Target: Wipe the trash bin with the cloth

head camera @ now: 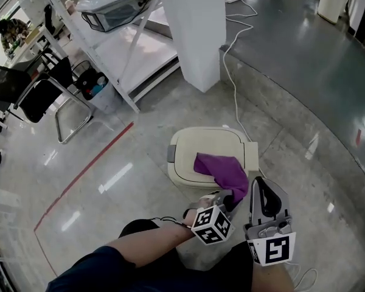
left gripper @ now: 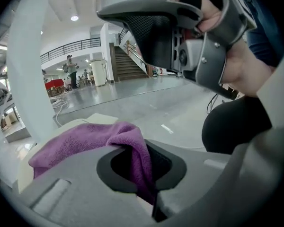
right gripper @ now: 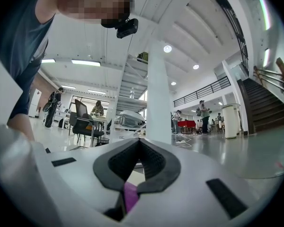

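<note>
Cream lidded plastic trash bin point(head camera: 188, 157) on glossy grey concrete floor point(head camera: 109, 163) near square white pillar point(head camera: 191, 29), purple terry cloth point(head camera: 222, 170) draped over its lid, left tool point(head camera: 228, 201) pinching the cloth's near edge, right tool point(head camera: 263, 190) pressed together just beside, white metal shelving point(head camera: 128, 47) behind.

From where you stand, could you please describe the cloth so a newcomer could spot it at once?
Find the white pillar; right in front of it stands a cream trash bin. Draped over it lies the cloth, the only purple thing there, its near end pinched by the left hand-held gripper.
</note>
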`<control>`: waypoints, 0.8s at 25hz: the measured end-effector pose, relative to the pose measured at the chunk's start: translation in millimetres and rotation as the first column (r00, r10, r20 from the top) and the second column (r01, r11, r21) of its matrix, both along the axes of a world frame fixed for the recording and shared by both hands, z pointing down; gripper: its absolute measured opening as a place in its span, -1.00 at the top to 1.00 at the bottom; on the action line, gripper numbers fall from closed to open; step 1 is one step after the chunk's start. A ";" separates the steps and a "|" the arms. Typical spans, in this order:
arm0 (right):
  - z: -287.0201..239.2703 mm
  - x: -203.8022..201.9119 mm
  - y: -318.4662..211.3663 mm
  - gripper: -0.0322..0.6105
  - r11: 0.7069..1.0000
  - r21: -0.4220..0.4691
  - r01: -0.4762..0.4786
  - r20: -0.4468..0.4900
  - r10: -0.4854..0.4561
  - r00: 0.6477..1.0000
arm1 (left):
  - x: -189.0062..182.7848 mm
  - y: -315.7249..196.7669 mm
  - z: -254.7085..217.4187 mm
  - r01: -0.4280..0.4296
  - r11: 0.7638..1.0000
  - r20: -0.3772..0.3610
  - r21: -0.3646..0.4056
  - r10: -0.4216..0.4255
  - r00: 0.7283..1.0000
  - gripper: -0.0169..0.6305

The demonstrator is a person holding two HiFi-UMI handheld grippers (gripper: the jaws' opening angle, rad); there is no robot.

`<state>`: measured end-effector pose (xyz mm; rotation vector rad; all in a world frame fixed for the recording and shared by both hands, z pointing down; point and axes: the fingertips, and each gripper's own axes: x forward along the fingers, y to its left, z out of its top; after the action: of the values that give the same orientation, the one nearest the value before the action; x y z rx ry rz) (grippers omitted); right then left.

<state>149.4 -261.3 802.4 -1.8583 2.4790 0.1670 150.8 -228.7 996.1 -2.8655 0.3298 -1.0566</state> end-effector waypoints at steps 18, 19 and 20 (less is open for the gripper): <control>-36.4 -30.5 12.7 0.88 0.961 -0.275 -0.021 -0.109 -0.009 0.994 | -110.3 -56.6 -180.6 0.364 0.931 -0.270 -0.042 -0.361 0.893 0.87; -42.8 -35.0 17.1 0.88 0.953 -0.302 -0.014 -0.125 -0.025 0.992 | -116.9 -54.7 -192.3 0.375 0.926 -0.264 -0.044 -0.373 0.889 0.87; -50.8 -39.4 21.5 0.88 0.946 -0.323 -0.009 -0.141 -0.039 0.989 | -123.1 -52.0 -204.2 0.385 0.921 -0.258 -0.051 -0.385 0.886 0.87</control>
<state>110.1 -239.8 751.6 -2.0074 2.7614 -0.1174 27.6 -280.7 791.9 -3.0124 0.9522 -0.7032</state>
